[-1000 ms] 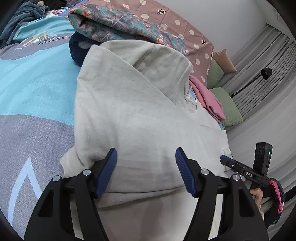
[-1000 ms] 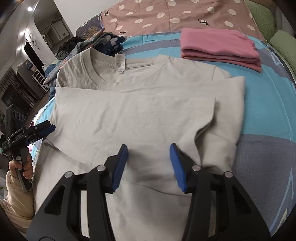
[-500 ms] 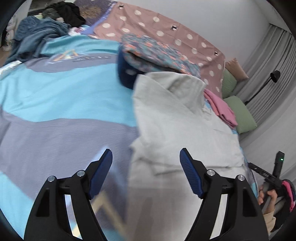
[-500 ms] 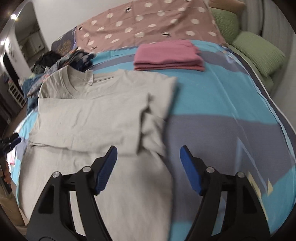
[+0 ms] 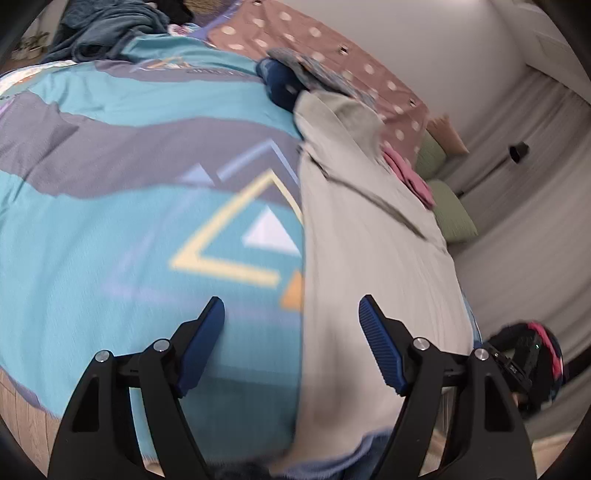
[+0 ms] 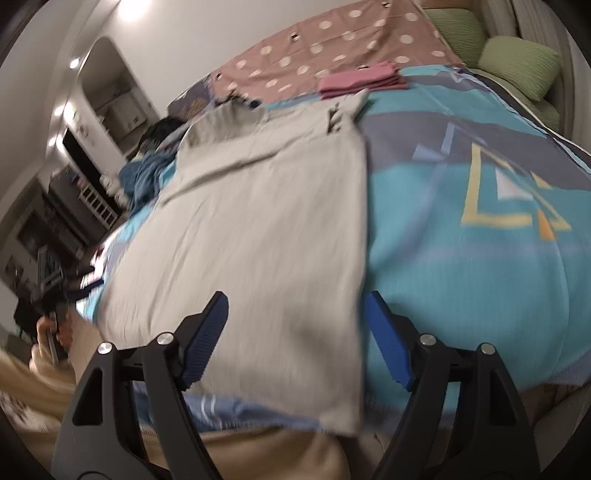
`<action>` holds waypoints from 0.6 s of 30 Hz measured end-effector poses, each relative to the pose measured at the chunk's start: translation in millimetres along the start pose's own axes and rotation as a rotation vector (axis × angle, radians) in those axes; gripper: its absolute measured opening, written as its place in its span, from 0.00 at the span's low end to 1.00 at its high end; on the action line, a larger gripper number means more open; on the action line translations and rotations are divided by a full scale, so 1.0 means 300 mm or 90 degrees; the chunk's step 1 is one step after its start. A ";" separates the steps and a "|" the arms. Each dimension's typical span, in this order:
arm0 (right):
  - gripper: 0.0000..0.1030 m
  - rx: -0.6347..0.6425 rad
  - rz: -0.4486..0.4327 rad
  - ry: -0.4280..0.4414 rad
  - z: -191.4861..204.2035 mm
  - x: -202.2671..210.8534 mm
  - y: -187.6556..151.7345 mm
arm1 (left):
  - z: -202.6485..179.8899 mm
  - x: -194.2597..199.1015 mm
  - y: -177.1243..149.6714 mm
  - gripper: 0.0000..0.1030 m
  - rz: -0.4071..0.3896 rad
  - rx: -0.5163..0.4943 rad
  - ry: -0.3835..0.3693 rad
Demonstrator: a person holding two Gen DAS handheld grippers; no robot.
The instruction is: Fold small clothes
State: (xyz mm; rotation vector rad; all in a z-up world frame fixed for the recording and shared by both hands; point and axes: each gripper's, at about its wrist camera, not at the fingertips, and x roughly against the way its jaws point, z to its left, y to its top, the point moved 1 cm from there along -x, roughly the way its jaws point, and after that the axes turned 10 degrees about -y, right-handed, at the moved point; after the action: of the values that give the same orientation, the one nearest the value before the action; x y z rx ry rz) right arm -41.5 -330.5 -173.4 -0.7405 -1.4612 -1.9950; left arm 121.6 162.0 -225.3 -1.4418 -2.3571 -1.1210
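A pale grey T-shirt [image 5: 369,258] [image 6: 258,221] lies flat on the bed with its sleeves folded inward. My left gripper [image 5: 291,310] is open and hovers over the shirt's left edge near the hem, half over the bed cover [image 5: 110,221]. My right gripper [image 6: 295,302] hangs over the shirt's right edge near the hem. Its jaws are opening, and the cloth lies below them with no pad pressing on it. Each view shows the other gripper at its side, in a hand [image 6: 48,332]. Both pictures are blurred.
A folded pink garment [image 5: 410,177] [image 6: 358,79] lies beyond the shirt, by a dotted brown cloth [image 6: 332,40]. Green pillows [image 6: 517,62] sit at the bed's head. Loose clothes [image 5: 103,29] are heaped at the far left. The bed's front edge is just below the grippers.
Both grippers have drawn back from the folded upper part of the shirt toward its hem, the left to the left edge, the right to the right edge. The right jaws widened.
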 end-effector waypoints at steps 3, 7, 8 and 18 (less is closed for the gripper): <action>0.79 0.030 0.011 0.001 0.010 0.022 -0.101 | -0.050 0.003 -0.108 0.74 0.039 -0.067 -0.046; 0.79 0.009 0.020 0.022 -0.027 0.024 -0.179 | -0.086 0.024 -0.206 0.84 0.056 -0.126 -0.049; 0.79 -0.003 0.018 0.041 -0.040 0.021 -0.192 | -0.083 0.028 -0.219 0.84 0.059 -0.125 -0.052; 0.61 -0.037 0.024 0.115 -0.101 -0.062 -0.225 | 0.001 0.055 -0.293 0.84 0.052 -0.046 -0.162</action>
State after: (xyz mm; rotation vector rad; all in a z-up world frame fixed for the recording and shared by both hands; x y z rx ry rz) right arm -79.8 -340.1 -238.8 -0.5902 -1.2797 -2.0264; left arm 41.1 151.5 -262.5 -1.7855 -2.4150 -1.0673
